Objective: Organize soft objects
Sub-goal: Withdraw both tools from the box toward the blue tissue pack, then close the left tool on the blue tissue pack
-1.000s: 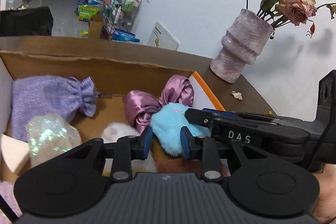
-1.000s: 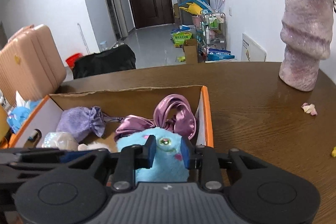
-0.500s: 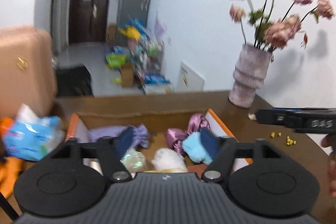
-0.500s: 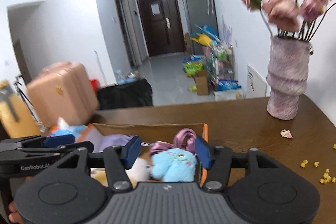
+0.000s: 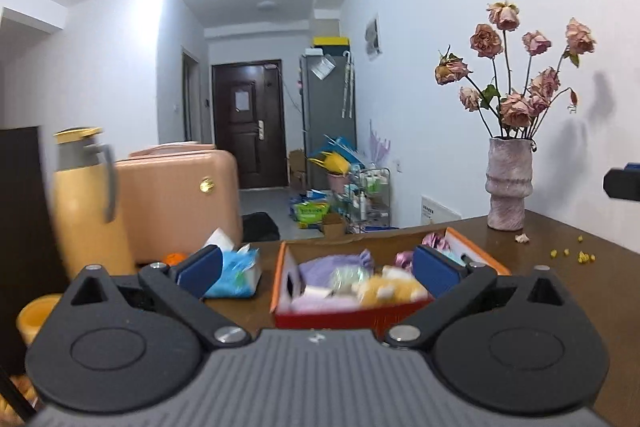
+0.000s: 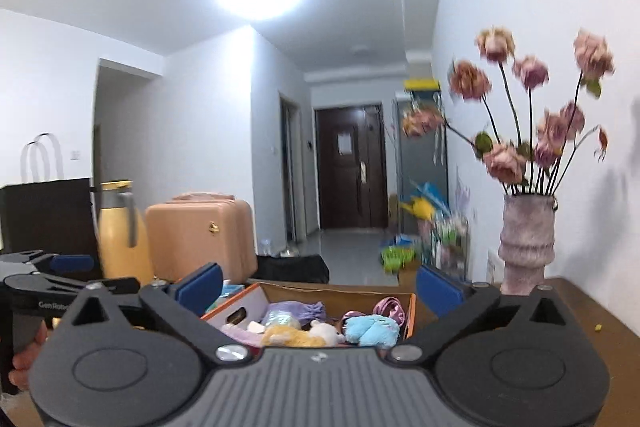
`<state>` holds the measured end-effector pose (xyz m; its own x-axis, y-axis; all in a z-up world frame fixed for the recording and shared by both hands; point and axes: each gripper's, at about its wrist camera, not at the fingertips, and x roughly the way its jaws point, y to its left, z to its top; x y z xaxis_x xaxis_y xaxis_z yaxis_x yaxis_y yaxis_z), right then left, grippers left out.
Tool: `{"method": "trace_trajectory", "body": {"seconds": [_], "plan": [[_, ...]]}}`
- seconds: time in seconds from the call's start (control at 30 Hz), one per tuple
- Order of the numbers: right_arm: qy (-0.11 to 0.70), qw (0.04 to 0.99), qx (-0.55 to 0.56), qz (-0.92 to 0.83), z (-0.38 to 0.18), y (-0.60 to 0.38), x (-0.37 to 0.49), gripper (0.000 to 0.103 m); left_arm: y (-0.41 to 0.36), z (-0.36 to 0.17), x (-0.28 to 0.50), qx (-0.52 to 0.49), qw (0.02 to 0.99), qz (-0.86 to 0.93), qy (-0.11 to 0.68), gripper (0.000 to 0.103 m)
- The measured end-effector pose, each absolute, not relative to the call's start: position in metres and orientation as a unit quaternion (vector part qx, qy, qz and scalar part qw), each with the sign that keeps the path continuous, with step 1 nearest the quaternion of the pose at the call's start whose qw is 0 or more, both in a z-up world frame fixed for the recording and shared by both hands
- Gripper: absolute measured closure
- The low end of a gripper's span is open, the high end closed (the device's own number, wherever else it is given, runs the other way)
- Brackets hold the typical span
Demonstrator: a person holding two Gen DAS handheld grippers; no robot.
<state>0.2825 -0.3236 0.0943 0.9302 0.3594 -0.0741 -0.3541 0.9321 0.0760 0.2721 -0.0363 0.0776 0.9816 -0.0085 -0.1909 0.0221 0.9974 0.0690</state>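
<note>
An orange-edged cardboard box [image 5: 352,315] [image 6: 236,311] stands on the brown table and holds several soft things: a blue plush toy [image 6: 370,331], a purple drawstring pouch [image 5: 332,267] [image 6: 296,309], a pink satin scrunchie [image 6: 386,307], a yellow and white plush [image 5: 390,287] [image 6: 298,337]. My left gripper [image 5: 318,269] is open and empty, pulled back above the table in front of the box. My right gripper [image 6: 318,285] is open and empty, also back from the box. The left gripper also shows at the left edge of the right wrist view [image 6: 48,277].
A purple vase with dried roses [image 5: 508,187] [image 6: 526,243] stands at the table's far right. A yellow thermos [image 5: 84,203] [image 6: 120,227] and a blue tissue pack [image 5: 236,269] stand left of the box. Small yellow crumbs [image 5: 576,255] lie on the table.
Both grippers opened wide and drew back and up from the box. The right gripper let go of the blue plush toy, which now lies in the box.
</note>
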Motion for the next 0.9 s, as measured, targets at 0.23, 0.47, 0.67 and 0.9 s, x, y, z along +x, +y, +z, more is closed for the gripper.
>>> {"method": "trace_trajectory", "body": {"seconds": [0.23,0.47,0.67,0.9], "plan": [[0.067,0.979,0.039,0.189,0.044,-0.322,0.210,0.000,-0.026,0.033,0.187,0.000,0.991,0.003,0.130,0.000],[0.096,0.978,-0.033,0.181,0.008,-0.302,0.178,0.000,-0.032,0.023,0.171,-0.006,0.991,-0.015,0.131,0.000],[0.137,0.980,-0.006,0.142,0.001,-0.313,0.208,0.000,-0.049,0.008,0.194,-0.009,0.986,-0.035,0.166,0.000],[0.227,0.955,0.083,0.174,-0.018,-0.327,0.257,0.028,-0.071,-0.016,0.244,-0.020,0.969,-0.076,0.235,0.025]]}}
